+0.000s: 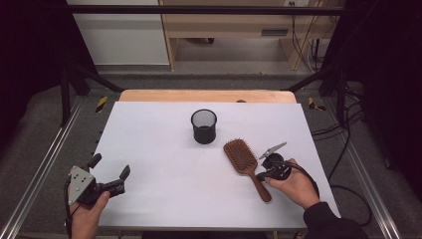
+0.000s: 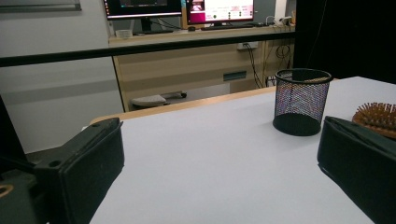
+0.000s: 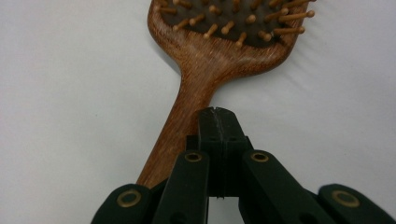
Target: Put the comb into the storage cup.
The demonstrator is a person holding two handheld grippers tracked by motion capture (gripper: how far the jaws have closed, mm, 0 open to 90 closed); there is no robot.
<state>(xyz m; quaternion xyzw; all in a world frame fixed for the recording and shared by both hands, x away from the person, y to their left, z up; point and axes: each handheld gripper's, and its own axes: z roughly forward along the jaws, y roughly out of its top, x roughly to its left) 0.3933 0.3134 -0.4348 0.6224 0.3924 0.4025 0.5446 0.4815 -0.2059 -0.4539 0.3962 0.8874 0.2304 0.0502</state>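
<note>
On the right half of the white desk [image 1: 164, 199], a wooden hairbrush [image 1: 245, 163] lies bristles up, its head toward the black mesh cup [image 1: 204, 126] and its handle running back toward the person's right hand [image 1: 293, 186]. The right gripper [image 1: 263, 175] sits at the handle, and in the right gripper view its two black jaws are pressed flat together with nothing between them, their tip over the neck of the brush [image 3: 201, 88] where handle meets head. The left gripper [image 1: 108, 167] rests near the desk's left front corner, jaws spread wide and empty, with the cup [image 2: 301, 100] well ahead of it.

The step in hand looks like getting a hold on the brush, probably to stand it in the cup. Closed jaws cannot take the handle, so they need to part first, wider than the handle, then straddle it from both sides. A grip partway down the handle, square across the grain, should keep the heavy head from swinging. Lowering until the pads bracket the wood before closing avoids nudging the brush along the smooth sheet. The cup stands near but apart from the brush head, so a lift clear of its rim is wise.
</note>
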